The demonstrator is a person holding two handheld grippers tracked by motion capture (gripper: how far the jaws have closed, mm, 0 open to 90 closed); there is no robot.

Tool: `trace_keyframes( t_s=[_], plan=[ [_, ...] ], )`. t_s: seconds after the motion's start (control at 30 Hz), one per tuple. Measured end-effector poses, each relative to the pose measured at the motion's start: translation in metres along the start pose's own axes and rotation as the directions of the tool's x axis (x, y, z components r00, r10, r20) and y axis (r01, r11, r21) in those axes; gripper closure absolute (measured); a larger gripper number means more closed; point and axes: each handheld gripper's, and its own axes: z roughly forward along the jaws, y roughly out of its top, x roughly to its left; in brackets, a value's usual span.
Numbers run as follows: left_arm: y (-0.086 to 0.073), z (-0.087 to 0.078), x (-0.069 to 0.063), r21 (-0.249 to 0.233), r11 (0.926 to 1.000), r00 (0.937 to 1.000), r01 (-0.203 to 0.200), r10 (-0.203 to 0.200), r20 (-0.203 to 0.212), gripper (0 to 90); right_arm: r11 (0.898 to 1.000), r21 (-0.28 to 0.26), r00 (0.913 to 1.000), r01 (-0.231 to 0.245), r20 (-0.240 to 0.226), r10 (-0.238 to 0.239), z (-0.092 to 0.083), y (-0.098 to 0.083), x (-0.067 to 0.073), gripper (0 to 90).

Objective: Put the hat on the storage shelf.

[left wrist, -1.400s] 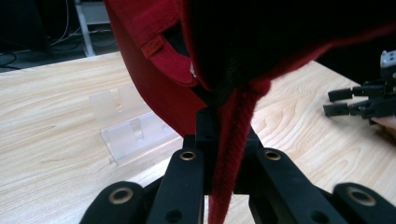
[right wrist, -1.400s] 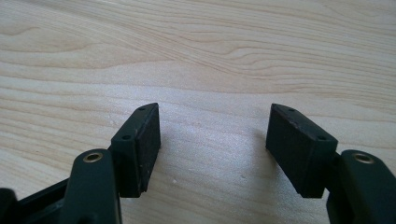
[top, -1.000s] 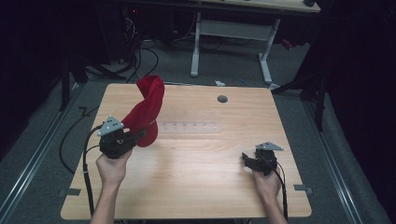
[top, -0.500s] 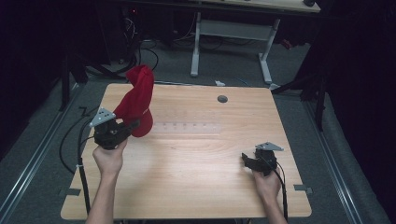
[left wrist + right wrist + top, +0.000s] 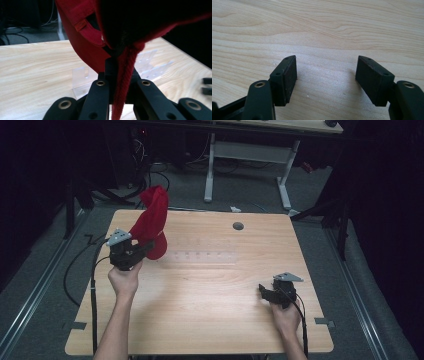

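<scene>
A red cap is lifted above the table's far left, held up by my left gripper, which is shut on its edge. In the left gripper view the cap's red fabric fills the top, and a folded red edge runs down between the closed jaws of my left gripper. A clear plastic rack lies on the table just right of the cap, seen behind the jaws as the clear rack. My right gripper rests low at the table's near right, open with nothing between its pads.
The wooden table has a round cable hole at the far middle. Cables trail off the left edge. A second desk frame stands beyond the table on the dark floor.
My left gripper has carried the red cap leftward and slightly farther away, then held near the same spot. The right gripper has not moved.
</scene>
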Motion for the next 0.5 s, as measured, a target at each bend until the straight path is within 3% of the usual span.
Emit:
trace_keyframes(
  t_s=[0.1, 0.2, 0.5],
  plan=[
    [0.001, 0.007, -0.001, -0.007, 0.9997, 0.9997, -0.023, 0.023, 0.003, 85.5, 1.000, 0.000, 1.0000, 0.001, -0.001, -0.001, 0.000, 0.000, 0.000, 33.8],
    [0.000, 0.011, 0.002, -0.023, 0.9997, 0.9999, -0.009, 0.009, 0.005, 85.5, 1.000, 0.001, 1.0000, -0.001, -0.003, 0.001, 0.000, 0.000, 0.000, 33.8],
    [-0.004, 0.020, 0.011, -0.024, 0.9995, 0.9997, -0.021, 0.021, -0.012, 85.5, 1.000, 0.001, 1.0000, 0.000, -0.004, 0.000, 0.000, 0.000, 0.000, 33.8]
  ],
)
